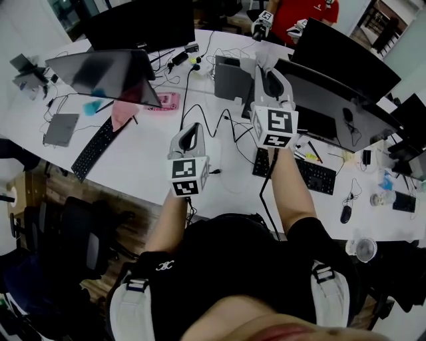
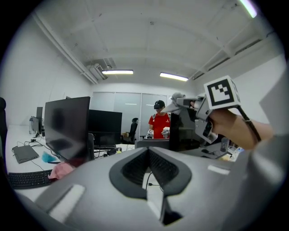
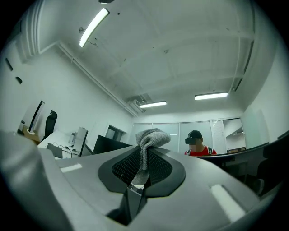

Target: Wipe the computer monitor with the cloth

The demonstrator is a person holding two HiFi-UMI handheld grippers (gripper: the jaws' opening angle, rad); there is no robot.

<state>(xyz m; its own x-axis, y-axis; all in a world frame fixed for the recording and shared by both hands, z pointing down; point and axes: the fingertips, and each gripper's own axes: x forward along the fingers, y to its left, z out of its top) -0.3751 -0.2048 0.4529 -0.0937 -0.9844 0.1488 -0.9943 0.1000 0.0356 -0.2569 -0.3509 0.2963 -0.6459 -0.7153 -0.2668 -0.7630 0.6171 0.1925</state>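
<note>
In the head view my right gripper [image 1: 267, 66] is raised over the white desk [image 1: 143, 163], close to the left end of a wide curved black monitor [image 1: 333, 100]. It is shut on a grey knitted cloth [image 1: 267, 56]. The right gripper view shows the cloth [image 3: 152, 135] bunched above the closed jaws of that gripper [image 3: 145, 155]. My left gripper [image 1: 193, 128] hovers lower and nearer to me, shut with nothing in it [image 2: 149, 151]. From the left gripper view the right gripper [image 2: 198, 106] sits up and to the right.
A black keyboard [image 1: 303, 172] and a mouse [image 1: 345, 214] lie below the curved monitor. A second monitor [image 1: 106, 73], a pink cloth [image 1: 123, 113] and another keyboard [image 1: 93, 150] are at the left. Cables [image 1: 213, 123] cross the desk. A person in red [image 1: 303, 10] stands beyond.
</note>
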